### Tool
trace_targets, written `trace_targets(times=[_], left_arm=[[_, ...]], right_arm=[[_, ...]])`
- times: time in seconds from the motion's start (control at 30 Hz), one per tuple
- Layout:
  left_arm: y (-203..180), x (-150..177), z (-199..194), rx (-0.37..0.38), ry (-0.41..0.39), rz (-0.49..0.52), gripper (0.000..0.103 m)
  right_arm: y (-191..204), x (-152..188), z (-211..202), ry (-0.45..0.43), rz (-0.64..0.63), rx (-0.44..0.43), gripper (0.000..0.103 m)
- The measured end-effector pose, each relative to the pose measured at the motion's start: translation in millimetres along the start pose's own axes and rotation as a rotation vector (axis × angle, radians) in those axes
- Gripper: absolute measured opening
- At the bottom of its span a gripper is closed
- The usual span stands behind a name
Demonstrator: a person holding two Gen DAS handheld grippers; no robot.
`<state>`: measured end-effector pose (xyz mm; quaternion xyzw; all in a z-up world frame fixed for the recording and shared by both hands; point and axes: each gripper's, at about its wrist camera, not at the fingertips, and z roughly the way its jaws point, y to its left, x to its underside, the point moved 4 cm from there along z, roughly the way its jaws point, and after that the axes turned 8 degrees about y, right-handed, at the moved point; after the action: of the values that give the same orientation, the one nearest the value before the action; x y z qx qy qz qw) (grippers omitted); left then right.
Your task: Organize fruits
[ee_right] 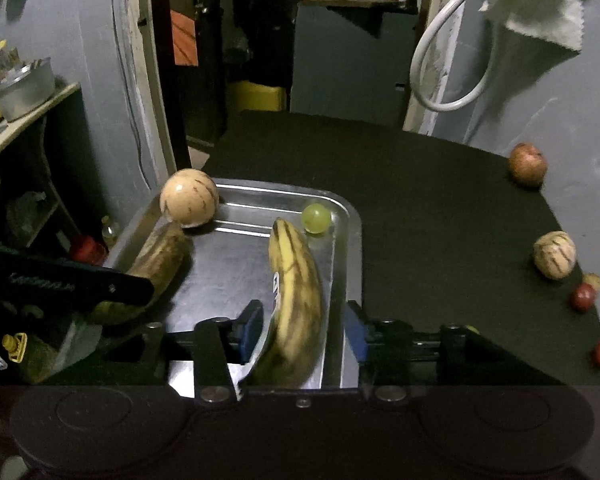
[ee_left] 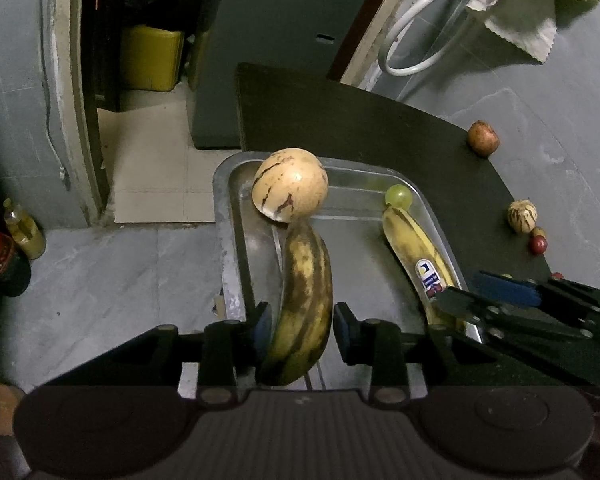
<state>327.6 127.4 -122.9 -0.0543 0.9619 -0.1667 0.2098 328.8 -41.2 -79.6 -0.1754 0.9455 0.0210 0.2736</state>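
Almost nothing legible. Yellow banana (ee_left: 418,258) in the metal tray (ee_left: 236,280) carries a sticker (ee_left: 429,277): white and blue oval with a yellow crescent logo, red patch at the lower end, lettering too small to read. Right wrist view catches only its edge. Left claw (ee_right: 66,286) arm has pale embossed lettering along its black body in the right wrist view, too blurred to make out. No numbers or signs readable elsewhere.

stickered banana (ee_right: 296,300) motion-blurred, browned banana (ee_right: 156,268) half hidden behind left tongs (ee_right: 80,284)
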Motion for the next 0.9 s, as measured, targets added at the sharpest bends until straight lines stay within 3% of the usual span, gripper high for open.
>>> trace_targets(times=[0.17, 0.33, 0.53, 0.77, 0.9], left_arm=[[-4, 6, -15, -0.001, -0.032, -0.022, 0.048], [-15, 23, -37, -0.037, -0.081, -0.031, 0.08], [-32, 61, -66, -0.096, -0.115, -0.065, 0.099], [-58, 121, -96, -0.175, -0.12, -0.093, 0.102], [-74, 158, -104, -0.186, -0.077, -0.068, 0.102]], right_arm=[[-5, 14, -28, -0.032, 0.022, -0.011, 0.07], [-13, 35, -58, -0.072, 0.053, -0.04, 0.082], [-23, 80, -99, -0.093, 0.017, -0.019, 0.097], [-41, 139, -142, -0.108, 0.025, -0.035, 0.102], [-53, 166, -160, -0.109, 0.05, -0.028, 0.102]])
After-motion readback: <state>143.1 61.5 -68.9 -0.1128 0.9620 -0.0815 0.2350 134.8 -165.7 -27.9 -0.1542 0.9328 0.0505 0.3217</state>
